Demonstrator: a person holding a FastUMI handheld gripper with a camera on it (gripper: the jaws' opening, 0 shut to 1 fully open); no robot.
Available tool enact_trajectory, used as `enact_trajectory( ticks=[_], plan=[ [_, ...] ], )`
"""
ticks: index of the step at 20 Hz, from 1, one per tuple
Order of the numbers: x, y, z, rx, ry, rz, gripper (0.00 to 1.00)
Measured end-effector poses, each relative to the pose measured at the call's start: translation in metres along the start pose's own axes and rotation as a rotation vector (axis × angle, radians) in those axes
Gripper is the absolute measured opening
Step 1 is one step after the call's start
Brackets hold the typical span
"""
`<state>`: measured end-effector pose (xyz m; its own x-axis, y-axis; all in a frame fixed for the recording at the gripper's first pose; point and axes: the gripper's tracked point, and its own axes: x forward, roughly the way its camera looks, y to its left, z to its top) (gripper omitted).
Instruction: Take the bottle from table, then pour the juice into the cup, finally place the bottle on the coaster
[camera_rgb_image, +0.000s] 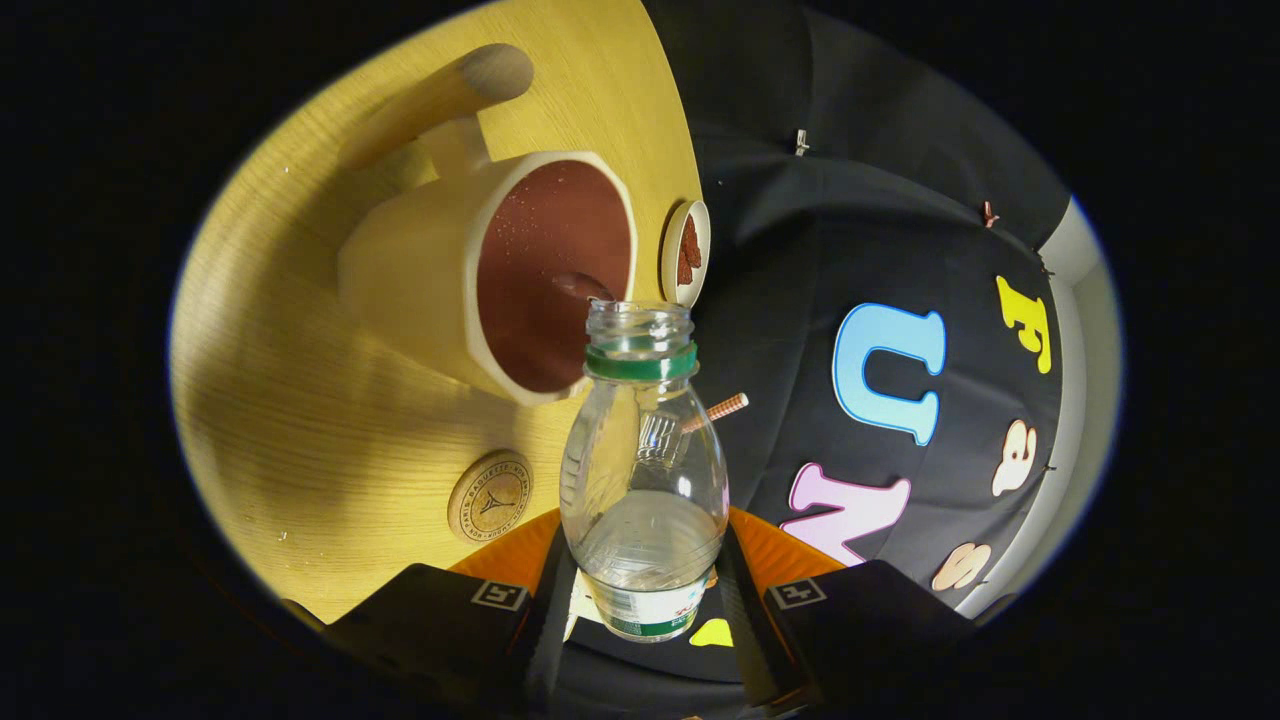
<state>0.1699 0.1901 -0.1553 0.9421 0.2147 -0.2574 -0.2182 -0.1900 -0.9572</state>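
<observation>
The jaws are closed on the bottle (644, 470), a finger (548, 610) pressing each side of its labelled lower body, so it stands out ahead between them. It is clear plastic, uncapped, with a green ring under the threaded neck and what looks like a little liquid pooled low inside, though glare makes that uncertain. Its open mouth reaches the rim of the cream cup (480, 270) with a dark red interior just beyond, and a round wooden coaster (490, 496) lies on the yellow worktop (270, 400) beside the fingers.
</observation>
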Motion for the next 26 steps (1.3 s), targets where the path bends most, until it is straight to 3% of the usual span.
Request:
enact_trajectory(
  ticks=[26],
  plan=[
    [0.000,-0.016,-0.001,-0.150,-0.024,-0.036,0.72]
  ],
)
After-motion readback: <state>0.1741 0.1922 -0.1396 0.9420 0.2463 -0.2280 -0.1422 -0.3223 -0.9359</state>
